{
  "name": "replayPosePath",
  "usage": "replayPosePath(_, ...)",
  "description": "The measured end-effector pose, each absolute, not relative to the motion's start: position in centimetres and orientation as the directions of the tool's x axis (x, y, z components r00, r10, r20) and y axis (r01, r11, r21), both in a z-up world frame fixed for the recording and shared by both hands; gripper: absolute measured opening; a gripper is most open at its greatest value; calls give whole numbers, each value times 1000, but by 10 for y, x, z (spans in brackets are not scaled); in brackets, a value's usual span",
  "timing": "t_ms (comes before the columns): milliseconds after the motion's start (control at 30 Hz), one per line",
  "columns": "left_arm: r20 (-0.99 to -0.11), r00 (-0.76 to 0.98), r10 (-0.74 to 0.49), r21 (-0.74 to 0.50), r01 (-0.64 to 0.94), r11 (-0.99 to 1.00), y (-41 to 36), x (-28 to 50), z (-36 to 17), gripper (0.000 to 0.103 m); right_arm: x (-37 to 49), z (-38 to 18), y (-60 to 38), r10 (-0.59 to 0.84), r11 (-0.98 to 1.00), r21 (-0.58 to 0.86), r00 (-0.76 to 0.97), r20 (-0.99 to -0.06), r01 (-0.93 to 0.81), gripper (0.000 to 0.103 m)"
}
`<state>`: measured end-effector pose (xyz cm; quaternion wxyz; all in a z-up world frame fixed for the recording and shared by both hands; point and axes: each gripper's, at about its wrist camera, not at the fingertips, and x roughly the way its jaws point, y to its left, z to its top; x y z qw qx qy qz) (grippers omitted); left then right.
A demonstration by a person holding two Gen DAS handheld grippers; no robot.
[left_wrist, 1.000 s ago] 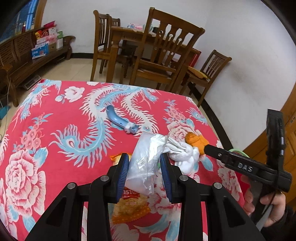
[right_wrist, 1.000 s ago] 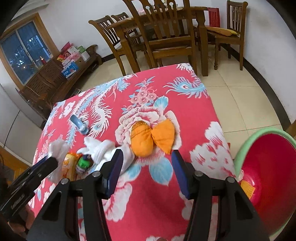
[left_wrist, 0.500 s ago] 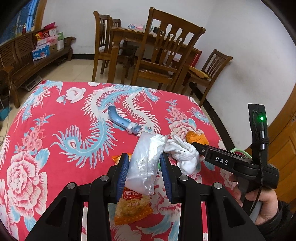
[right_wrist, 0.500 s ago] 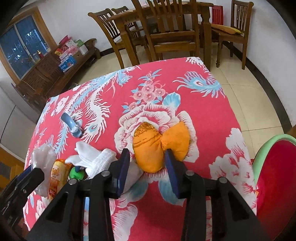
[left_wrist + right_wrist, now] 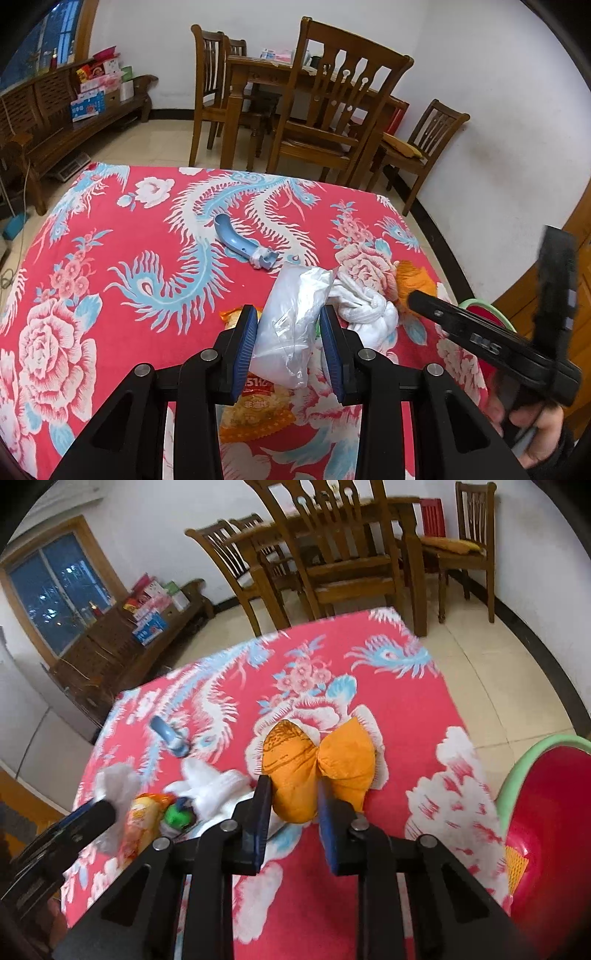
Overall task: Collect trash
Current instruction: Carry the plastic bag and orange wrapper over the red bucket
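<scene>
L gripper (image 5: 290, 343) clamped on clear plastic bag (image 5: 293, 317), held just above snack packet (image 5: 255, 410) on red floral cloth (image 5: 110, 258). White cloth bundle (image 5: 364, 308) just beside bag, R side. R gripper (image 5: 293, 805) pads tight against orange bundle (image 5: 317, 764) w/ cinched middle, bundle on cloth nr table's R edge. Green item (image 5: 177, 814) betw packet & white bundle. Blue curved handle (image 5: 240, 247) further back, apart. Red bin w/ green rim (image 5: 546, 812) off table edge, R. Wooden chairs (image 5: 332, 110) behind.
</scene>
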<state>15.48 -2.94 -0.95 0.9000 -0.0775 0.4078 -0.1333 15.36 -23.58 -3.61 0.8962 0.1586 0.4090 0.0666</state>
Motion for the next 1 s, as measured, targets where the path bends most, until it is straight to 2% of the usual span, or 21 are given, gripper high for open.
replayPosePath(367, -724, 621, -300, -232, 191, 954, -48, 149, -10, 36, 105, -8, -243, 327, 906, 420, 721, -611, -55, 27)
replayPosePath(1000, -692, 634, -345, -236, 253, 938, -72, 123, 13, 36, 57, 4, -259, 337, 887, 458, 750, -569, -51, 27)
